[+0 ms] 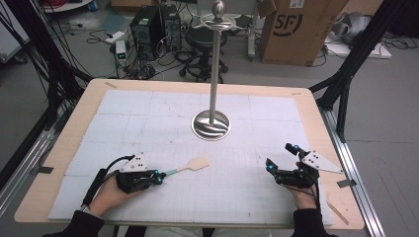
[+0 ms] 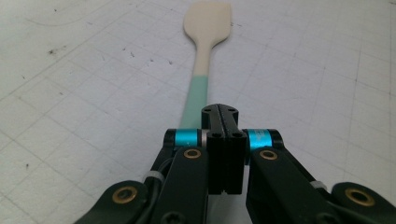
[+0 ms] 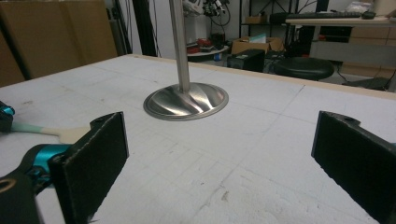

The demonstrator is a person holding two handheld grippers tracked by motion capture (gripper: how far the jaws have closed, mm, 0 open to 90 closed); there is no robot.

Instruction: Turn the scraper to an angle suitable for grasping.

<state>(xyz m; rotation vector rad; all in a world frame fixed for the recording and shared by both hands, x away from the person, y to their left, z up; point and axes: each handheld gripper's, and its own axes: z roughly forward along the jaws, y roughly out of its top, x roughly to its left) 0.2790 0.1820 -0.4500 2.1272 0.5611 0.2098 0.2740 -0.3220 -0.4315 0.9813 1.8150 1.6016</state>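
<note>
Left gripper clenched on teal handle end of spatula; long axis runs straight ahead from fingers, blade lying flat on mat (far end). Right gripper released, 2 jaws wide apart, well aside. Stand beyond blade.

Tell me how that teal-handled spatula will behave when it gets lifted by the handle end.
The spatula looks thin and flat, so probably light. The left gripper is shut on the far end of its handle, so the blade may droop or pivot. Its surface looks smooth, so possibly slippery. It lies flat on the mat; rolling seems unlikely.
</note>
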